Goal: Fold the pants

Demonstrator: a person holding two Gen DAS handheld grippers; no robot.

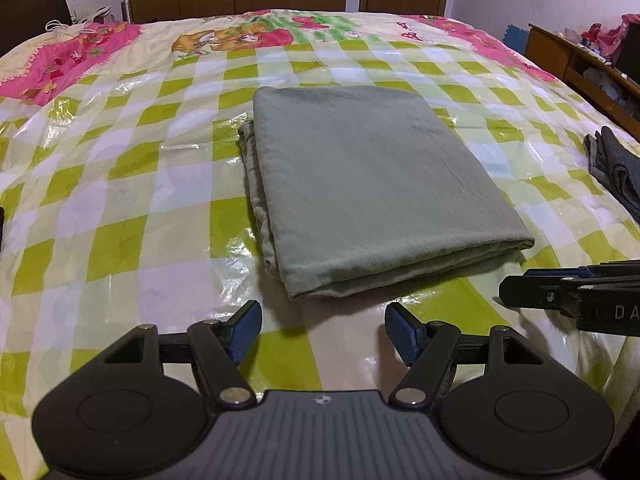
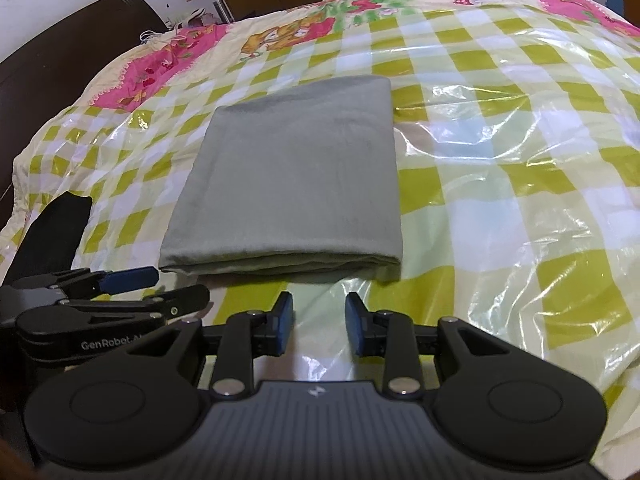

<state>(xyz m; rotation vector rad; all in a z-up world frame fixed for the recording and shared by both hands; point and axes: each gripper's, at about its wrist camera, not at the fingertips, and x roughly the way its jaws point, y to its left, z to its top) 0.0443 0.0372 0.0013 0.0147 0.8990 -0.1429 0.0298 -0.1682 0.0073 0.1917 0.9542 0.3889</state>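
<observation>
While the pants (image 1: 360, 184) lie folded into a flat grey-green rectangle at the centre of both frames on the checkered plastic sheet (image 1: 120, 184), your left gripper (image 1: 323, 330) at the bottom of its view stands wide with nothing between its pads. Your right gripper (image 2: 319, 326) is narrower, also empty, just short of the fold's near edge.
</observation>
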